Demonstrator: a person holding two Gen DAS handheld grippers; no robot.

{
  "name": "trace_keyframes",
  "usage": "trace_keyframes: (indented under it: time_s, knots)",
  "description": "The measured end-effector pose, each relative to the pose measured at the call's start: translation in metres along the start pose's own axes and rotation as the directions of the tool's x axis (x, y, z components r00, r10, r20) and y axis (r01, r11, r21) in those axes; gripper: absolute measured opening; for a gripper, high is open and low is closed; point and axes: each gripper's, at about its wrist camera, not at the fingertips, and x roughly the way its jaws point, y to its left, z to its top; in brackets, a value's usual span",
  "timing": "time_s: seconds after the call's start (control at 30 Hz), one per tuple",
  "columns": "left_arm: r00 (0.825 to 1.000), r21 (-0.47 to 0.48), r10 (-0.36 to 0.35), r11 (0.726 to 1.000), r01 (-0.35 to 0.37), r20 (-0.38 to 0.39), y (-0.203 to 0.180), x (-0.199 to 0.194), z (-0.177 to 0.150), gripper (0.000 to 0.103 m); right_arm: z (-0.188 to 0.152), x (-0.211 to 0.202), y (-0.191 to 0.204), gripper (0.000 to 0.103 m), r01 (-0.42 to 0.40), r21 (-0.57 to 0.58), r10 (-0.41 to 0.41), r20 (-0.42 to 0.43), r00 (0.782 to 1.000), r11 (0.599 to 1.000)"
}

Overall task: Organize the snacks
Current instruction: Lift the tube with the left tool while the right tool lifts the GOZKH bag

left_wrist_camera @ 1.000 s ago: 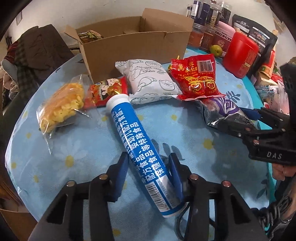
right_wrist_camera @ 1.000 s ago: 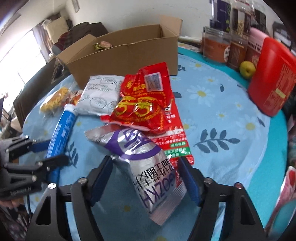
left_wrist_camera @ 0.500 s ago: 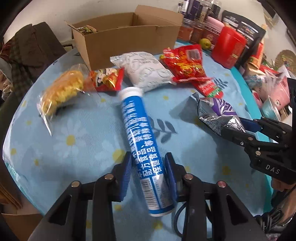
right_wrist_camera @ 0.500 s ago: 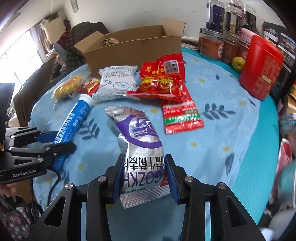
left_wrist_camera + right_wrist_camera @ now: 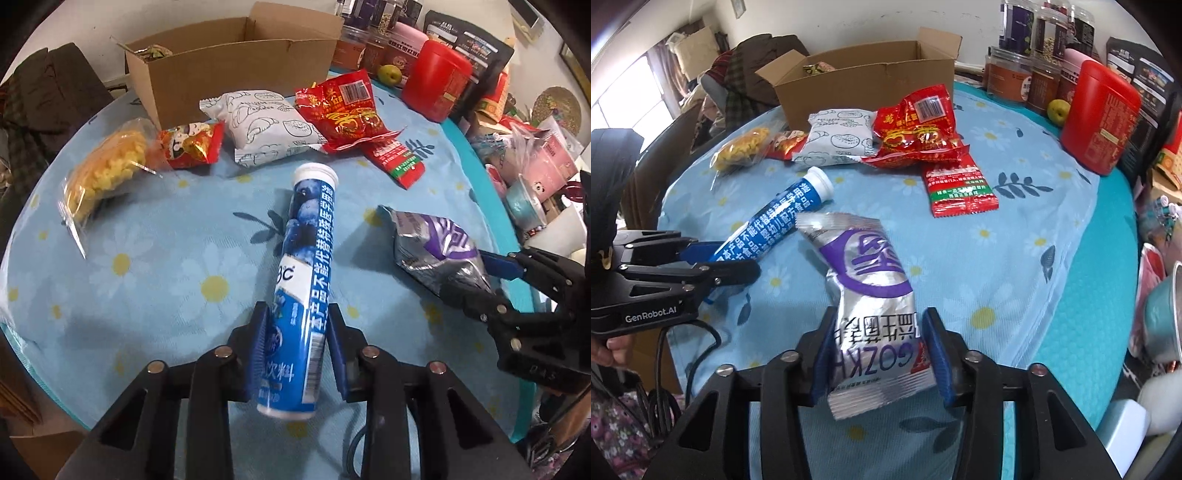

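Blue tube (image 5: pixel 306 295) being pinched near its base by the left gripper (image 5: pixel 297 354), long axis running away from the camera, white cap toward the cardboard box (image 5: pixel 236 66). Silver pouch (image 5: pixel 875 295) being clamped at its lower seam by the right gripper (image 5: pixel 879 354), jaws having just been widening slightly, top tilting toward the box. Sorting barely begun: red packets (image 5: pixel 347 110), white bag (image 5: pixel 269 125) and yellow bag (image 5: pixel 107 173) lying on the tablecloth (image 5: pixel 147 258), one item seemingly boxed.

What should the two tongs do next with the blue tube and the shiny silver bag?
Probably carry both toward the open cardboard box at the table's far side. The left tongs already pinch the blue tube, and the right tongs clasp the silver bag; the box already holds a snack.
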Motion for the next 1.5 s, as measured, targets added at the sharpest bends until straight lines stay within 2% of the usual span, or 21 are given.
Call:
trace_keyframes:
  time_s: [0.03, 0.07, 0.47, 0.77, 0.8, 0.9, 0.97, 1.13, 1.3, 1.5]
  knots:
    - [1.0, 0.006, 0.009, 1.0, -0.009, -0.001, -0.001, 0.001, 0.003, 0.031, 0.001, 0.001, 0.0, 0.06, -0.002, 0.002, 0.002, -0.004, 1.0, 1.0]
    - [1.0, 0.011, 0.019, 1.0, -0.019, -0.004, -0.002, 0.003, 0.005, 0.031, 0.002, 0.002, 0.0, 0.061, -0.005, 0.001, 0.005, -0.006, 1.0, 1.0]
    - [1.0, 0.039, 0.029, 0.999, -0.029, -0.001, -0.007, 0.02, 0.033, 0.031, 0.022, 0.023, -0.003, 0.061, -0.063, -0.023, 0.062, -0.062, 0.996, 0.998]
    - [0.995, 0.122, 0.096, 0.987, -0.1, 0.033, -0.022, 0.026, 0.036, 0.031, 0.024, 0.028, 0.001, 0.061, -0.05, -0.046, 0.048, -0.05, 0.998, 0.998]
    - [0.995, 0.116, 0.095, 0.988, -0.098, 0.034, -0.022, 0.026, 0.037, 0.031, 0.024, 0.029, 0.002, 0.061, -0.044, -0.054, 0.041, -0.048, 0.998, 0.998]
    - [0.997, 0.084, 0.068, 0.994, -0.071, 0.044, -0.018, 0.026, 0.039, 0.031, 0.024, 0.028, 0.004, 0.041, -0.016, -0.075, 0.013, -0.03, 0.999, 0.997]
    - [0.997, 0.072, 0.054, 0.996, -0.058, 0.054, -0.015, 0.024, 0.037, 0.028, 0.023, 0.027, 0.004, 0.039, -0.019, -0.073, 0.017, -0.025, 1.0, 0.997]
    - [0.997, 0.074, 0.039, 0.996, -0.044, 0.065, -0.017, 0.018, 0.031, 0.028, 0.022, 0.025, 0.001, 0.038, -0.031, -0.051, 0.031, -0.016, 0.999, 0.998]
    - [0.998, 0.06, -0.003, 0.998, -0.001, 0.07, -0.015, 0.007, 0.027, 0.028, 0.021, 0.016, 0.004, 0.038, -0.048, -0.042, 0.049, 0.01, 0.999, 0.998]
    - [0.992, 0.048, -0.023, 0.999, 0.017, 0.127, -0.016, -0.015, 0.025, 0.028, 0.025, 0.0, 0.015, 0.038, -0.074, -0.063, 0.078, 0.066, 0.995, 0.995]
